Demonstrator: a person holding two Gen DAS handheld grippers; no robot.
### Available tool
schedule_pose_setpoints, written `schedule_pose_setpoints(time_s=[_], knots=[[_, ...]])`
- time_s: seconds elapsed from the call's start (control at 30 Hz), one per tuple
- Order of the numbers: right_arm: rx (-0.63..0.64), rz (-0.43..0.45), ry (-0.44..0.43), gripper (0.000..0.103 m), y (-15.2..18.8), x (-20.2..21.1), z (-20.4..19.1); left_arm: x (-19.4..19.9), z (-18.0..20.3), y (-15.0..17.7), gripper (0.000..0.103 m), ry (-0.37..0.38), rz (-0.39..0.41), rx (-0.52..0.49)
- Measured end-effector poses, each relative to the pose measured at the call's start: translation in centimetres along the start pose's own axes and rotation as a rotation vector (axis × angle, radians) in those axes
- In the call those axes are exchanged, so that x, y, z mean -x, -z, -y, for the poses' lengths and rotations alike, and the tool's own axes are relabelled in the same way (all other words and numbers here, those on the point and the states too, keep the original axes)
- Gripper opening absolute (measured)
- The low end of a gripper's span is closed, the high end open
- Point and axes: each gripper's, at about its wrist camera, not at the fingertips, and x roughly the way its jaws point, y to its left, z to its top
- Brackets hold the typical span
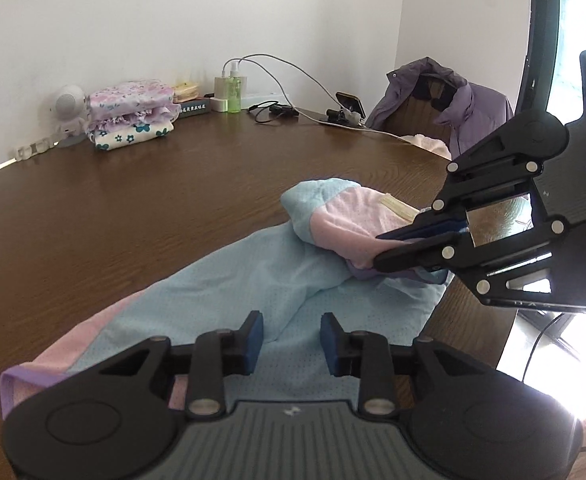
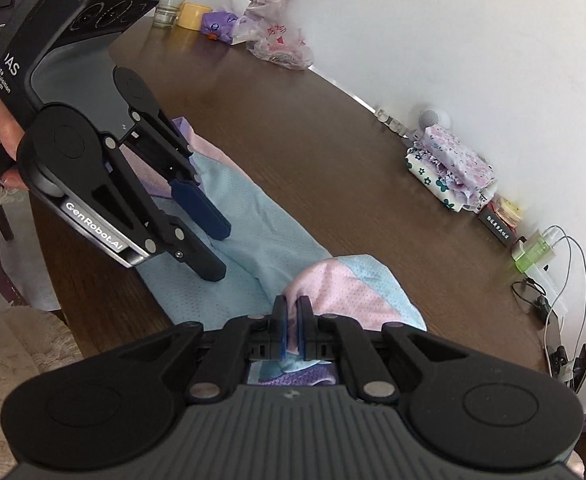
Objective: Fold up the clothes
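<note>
A light blue, pink and purple mesh garment (image 1: 253,288) lies along the near edge of the brown table (image 1: 133,200); it also shows in the right wrist view (image 2: 261,240). My right gripper (image 2: 292,312) is shut on the garment's pink and blue end and holds it folded over the rest; it also shows in the left wrist view (image 1: 385,246). My left gripper (image 1: 292,332) is open and empty, just above the blue cloth; it also shows in the right wrist view (image 2: 217,252).
A stack of folded floral clothes (image 1: 131,118) sits by the wall next to a white speaker (image 1: 67,106). Bottles, chargers and cables (image 1: 253,96) lie further along. A purple jacket hangs on a chair (image 1: 445,100). Plastic bags and cups (image 2: 253,28) sit at the table's far end.
</note>
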Motion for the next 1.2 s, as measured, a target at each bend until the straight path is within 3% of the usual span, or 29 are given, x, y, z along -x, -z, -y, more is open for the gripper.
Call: schedule_pose_setpoints(time_s=[0.27,0.37,0.4,0.47,0.53,0.67,0.77,0.83,1.0,1.13,1.2], knots=[[-0.008,-0.013,-0.020,0.005,0.8,-0.4,-1.0,-0.3,-0.1,0.0,0.031,0.000,0.016,0.017],[-0.082,0.003,-0.060,0.016,1.1,-0.7,-0.6,-0.2,-0.4,-0.2,0.032,-0.006,0.018,0.039],[-0.138,0.024,-0.084,0.024,1.3,-0.2,0.0,0.0,-0.6,-0.3,0.032,-0.009,0.028,0.050],[-0.258,0.080,-0.125,0.028,1.7,1.1,1.4,0.6,-0.9,-0.6,0.033,-0.008,0.057,0.074],[-0.397,0.153,-0.116,0.039,2.7,3.2,3.4,1.4,-1.2,-1.2,0.033,0.011,0.100,0.099],[-0.569,0.190,0.020,0.040,4.9,5.2,6.5,1.2,0.2,-3.3,0.031,0.056,0.165,0.072],[-0.612,0.135,0.029,0.030,6.4,4.2,6.8,-0.2,2.2,-4.5,0.031,0.106,0.160,0.025],[-0.603,0.118,-0.006,0.029,6.8,3.5,6.0,-1.6,3.5,-4.8,0.031,0.128,0.135,-0.001],[-0.518,0.085,0.030,0.030,7.1,1.7,3.4,-4.6,3.9,-3.3,0.031,0.092,0.037,0.002],[-0.549,0.131,0.035,0.033,7.6,2.0,3.6,-4.0,3.1,-2.9,0.033,0.112,0.059,0.034],[-0.622,0.180,0.067,0.041,8.0,3.1,4.6,-3.3,2.7,-3.0,0.033,0.109,0.090,0.032]])
